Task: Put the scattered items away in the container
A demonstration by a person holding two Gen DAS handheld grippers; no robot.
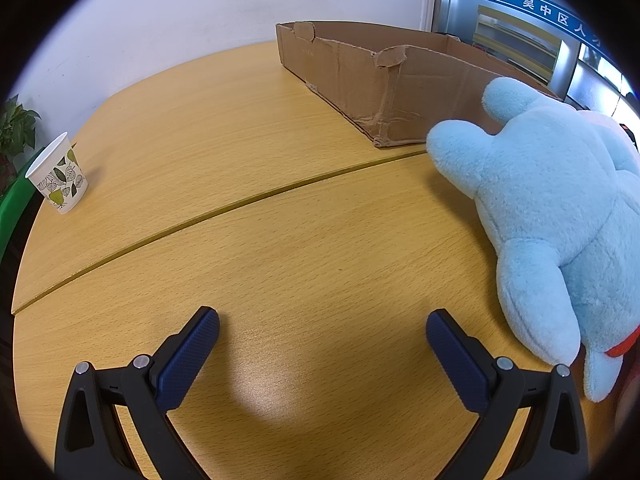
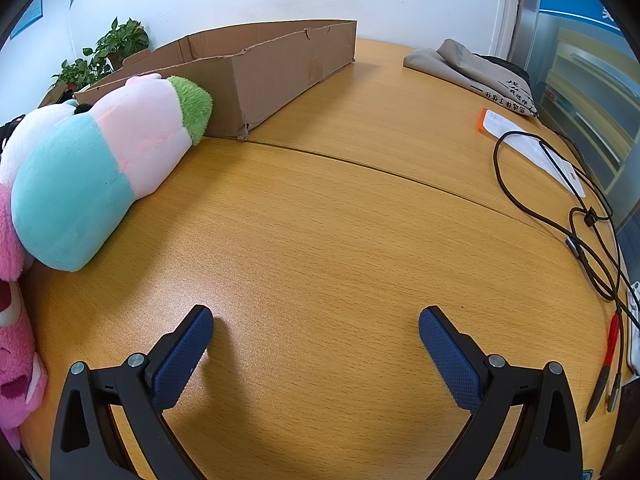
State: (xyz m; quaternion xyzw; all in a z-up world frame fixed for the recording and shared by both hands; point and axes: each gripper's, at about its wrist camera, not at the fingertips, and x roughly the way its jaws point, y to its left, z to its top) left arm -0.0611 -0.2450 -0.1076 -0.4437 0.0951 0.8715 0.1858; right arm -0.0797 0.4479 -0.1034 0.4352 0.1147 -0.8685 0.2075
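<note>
A shallow cardboard box (image 1: 424, 80) stands at the back of the wooden table; the right wrist view shows the same box (image 2: 276, 68) from its other end. A light blue plush toy (image 1: 552, 216) lies face down at the right of the left wrist view, its paws near the box corner. My left gripper (image 1: 322, 322) hangs open over bare wood, left of that toy. In the right wrist view a teal, pink and green plush (image 2: 108, 164) lies against the box, with a pink plush (image 2: 12, 340) at the left edge. My right gripper (image 2: 316, 320) is open and holds nothing.
A leaf-patterned paper cup (image 1: 58, 178) stands near the table's left edge. On the right side lie a folded grey bag (image 2: 476, 72), a paper on an orange card (image 2: 524, 140), black cables (image 2: 580, 216) and red and dark pens (image 2: 606, 364). Potted plants (image 2: 104, 52) sit behind the box.
</note>
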